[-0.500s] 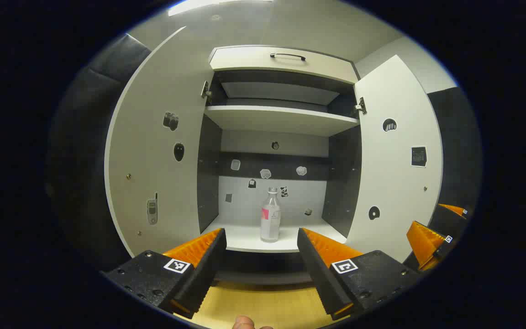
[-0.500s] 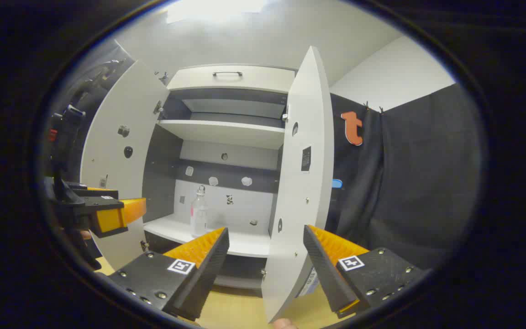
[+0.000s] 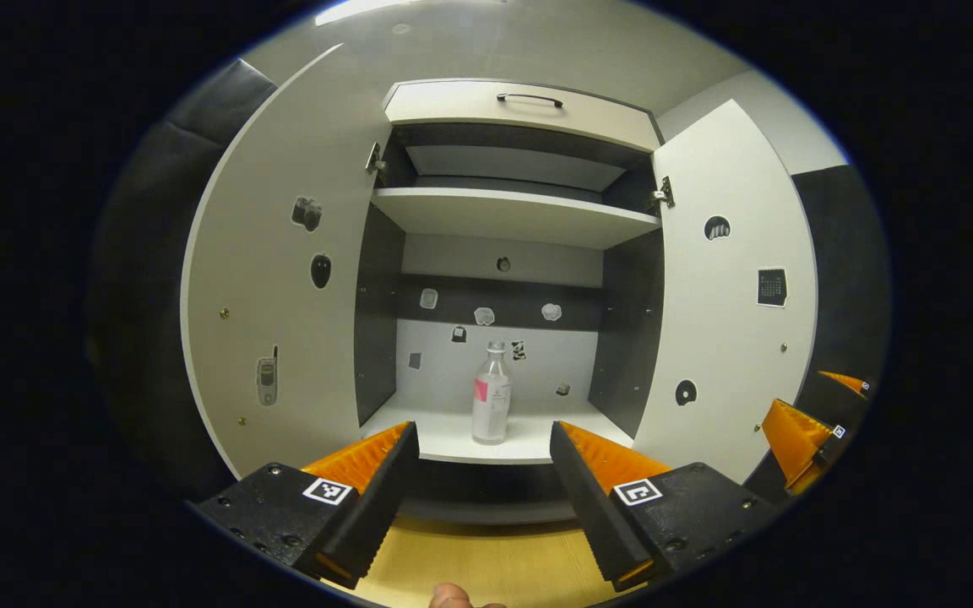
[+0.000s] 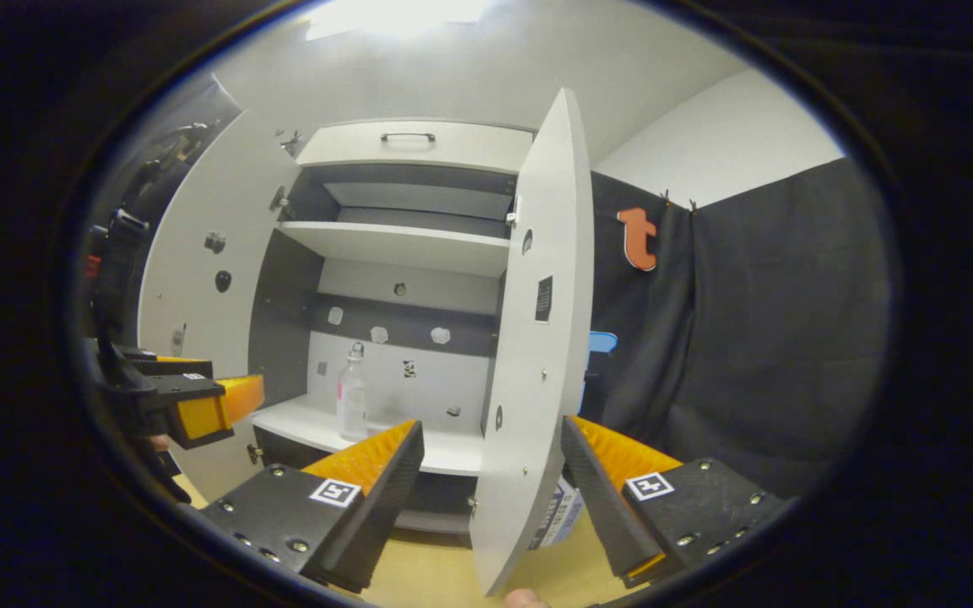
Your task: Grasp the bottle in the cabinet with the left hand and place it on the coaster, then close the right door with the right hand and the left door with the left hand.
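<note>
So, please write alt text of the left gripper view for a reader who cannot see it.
The left gripper, open, points at a clear bottle standing upright on the lower shelf of a cabinet with both doors open. The right gripper shows at the right edge, beside the right door.

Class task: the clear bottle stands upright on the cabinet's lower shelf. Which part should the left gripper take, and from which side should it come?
Grip the bottle at its straight labelled body, below the narrow neck. Come in level from the front, through the open doors: it stands upright near the shelf's front edge, and the open left gripper already faces it.
</note>
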Available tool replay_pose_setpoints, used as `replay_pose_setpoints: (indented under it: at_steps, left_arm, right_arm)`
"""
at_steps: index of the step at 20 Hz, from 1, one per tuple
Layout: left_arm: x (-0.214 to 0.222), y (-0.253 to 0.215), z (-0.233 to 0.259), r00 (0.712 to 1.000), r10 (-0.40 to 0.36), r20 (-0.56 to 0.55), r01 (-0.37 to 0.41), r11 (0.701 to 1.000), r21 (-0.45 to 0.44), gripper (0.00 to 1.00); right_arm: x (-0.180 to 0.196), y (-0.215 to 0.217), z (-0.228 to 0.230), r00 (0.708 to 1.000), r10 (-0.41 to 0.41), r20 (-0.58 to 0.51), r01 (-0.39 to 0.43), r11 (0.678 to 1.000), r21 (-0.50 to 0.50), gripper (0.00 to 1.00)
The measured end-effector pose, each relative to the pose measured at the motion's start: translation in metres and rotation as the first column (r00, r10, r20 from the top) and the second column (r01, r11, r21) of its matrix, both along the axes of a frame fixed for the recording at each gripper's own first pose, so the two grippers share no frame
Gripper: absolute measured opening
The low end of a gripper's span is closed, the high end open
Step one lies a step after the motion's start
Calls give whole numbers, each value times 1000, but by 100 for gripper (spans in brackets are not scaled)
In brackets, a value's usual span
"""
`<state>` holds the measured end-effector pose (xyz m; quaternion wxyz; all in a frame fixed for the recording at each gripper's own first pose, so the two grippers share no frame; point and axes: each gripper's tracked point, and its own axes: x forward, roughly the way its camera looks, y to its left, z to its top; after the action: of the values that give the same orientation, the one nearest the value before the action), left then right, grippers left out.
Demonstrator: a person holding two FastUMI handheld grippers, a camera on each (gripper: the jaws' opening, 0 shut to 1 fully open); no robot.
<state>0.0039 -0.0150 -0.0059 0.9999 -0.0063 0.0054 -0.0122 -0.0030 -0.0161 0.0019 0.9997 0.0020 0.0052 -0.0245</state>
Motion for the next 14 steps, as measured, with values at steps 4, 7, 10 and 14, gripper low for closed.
replay_pose_setpoints:
  at_steps: [4,7,10,14]
  left_arm:
    - [2,-8,-2,1000,-19,-2,19,1000,0,96]
    - [4,-13,-2,1000,-30,-2,30,1000,-1,96]
    - [6,-13,-2,1000,-27,4,27,1000,4,96]
    - [9,-12,-7,1000,-16,-10,16,1000,7,96]
  right_arm:
    - [-1,-7,-1,1000,-19,-4,19,1000,-7,94]
    - [-1,-10,-1,1000,-29,-5,29,1000,-4,94]
    - [0,-13,-1,999,-35,-4,35,999,4,94]
    - [1,-17,-3,999,-43,-5,43,999,4,94]
